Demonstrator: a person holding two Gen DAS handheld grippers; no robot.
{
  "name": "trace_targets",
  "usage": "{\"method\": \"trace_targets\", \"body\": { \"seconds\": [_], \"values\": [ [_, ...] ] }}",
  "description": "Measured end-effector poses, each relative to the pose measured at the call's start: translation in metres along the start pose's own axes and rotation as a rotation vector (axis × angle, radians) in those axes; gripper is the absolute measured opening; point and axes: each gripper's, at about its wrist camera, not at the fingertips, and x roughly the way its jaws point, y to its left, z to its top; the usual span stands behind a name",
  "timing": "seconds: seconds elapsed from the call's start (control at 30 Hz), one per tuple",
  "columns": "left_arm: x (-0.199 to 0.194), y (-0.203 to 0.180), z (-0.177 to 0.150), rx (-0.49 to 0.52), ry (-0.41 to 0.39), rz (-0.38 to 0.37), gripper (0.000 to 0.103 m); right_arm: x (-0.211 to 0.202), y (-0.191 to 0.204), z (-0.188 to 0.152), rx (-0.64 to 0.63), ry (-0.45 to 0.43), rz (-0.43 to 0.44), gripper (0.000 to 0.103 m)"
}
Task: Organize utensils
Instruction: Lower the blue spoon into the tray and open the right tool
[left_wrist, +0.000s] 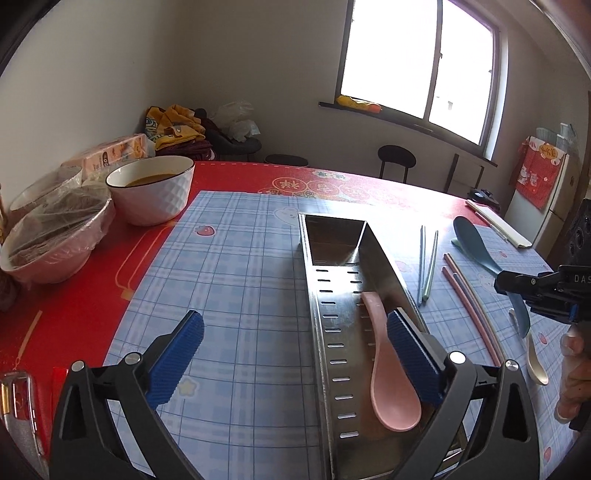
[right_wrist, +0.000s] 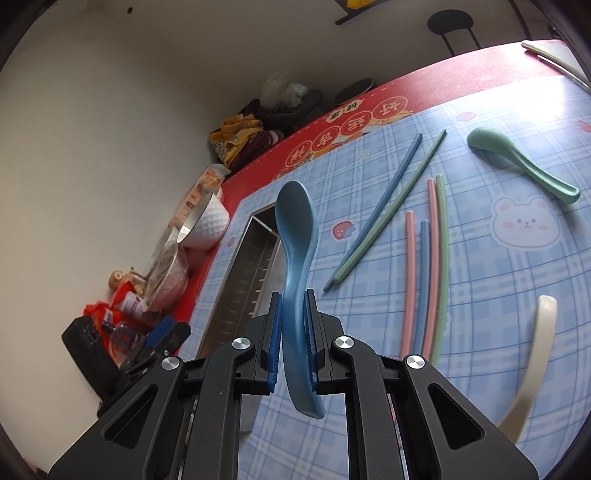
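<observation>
A long steel utensil holder (left_wrist: 325, 295) lies on the blue plaid mat, with a pink spoon (left_wrist: 391, 369) inside it. My left gripper (left_wrist: 295, 321) hangs open above the holder's near end, its right finger over the spoon and nothing between the pads. My right gripper (right_wrist: 293, 299) is shut on the handle of a blue spoon (right_wrist: 295, 221), bowl end forward, in the air right of the holder (right_wrist: 240, 280). In the left wrist view the blue spoon (left_wrist: 476, 243) shows at the right. On the mat lie a green spoon (right_wrist: 517, 162), a cream spoon (right_wrist: 535, 354) and several coloured chopsticks (right_wrist: 424, 280).
A white bowl of brown liquid (left_wrist: 151, 188) and a plastic-wrapped bowl (left_wrist: 55, 236) stand on the red tablecloth at the left. A tissue pack (left_wrist: 114, 151) sits behind them. A person's hand (left_wrist: 572, 369) is at the right edge. Stools stand beyond the table.
</observation>
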Motion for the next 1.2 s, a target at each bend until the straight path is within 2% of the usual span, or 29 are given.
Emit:
{"method": "trace_targets", "body": {
  "seconds": [0.4, 0.9, 1.2],
  "values": [
    [-0.003, 0.032, -0.007, -0.175, -0.023, -0.043, 0.097, 0.053, 0.042, -0.019, 0.059, 0.1, -0.007, 0.012],
    [-0.004, 0.036, -0.007, -0.197, -0.026, -0.062, 0.097, 0.09, 0.07, -0.036, 0.039, 0.174, -0.061, 0.012],
    [-0.003, 0.036, -0.007, -0.201, -0.025, -0.063, 0.097, 0.086, 0.073, -0.035, 0.022, 0.159, -0.073, 0.012]
  ]
}}
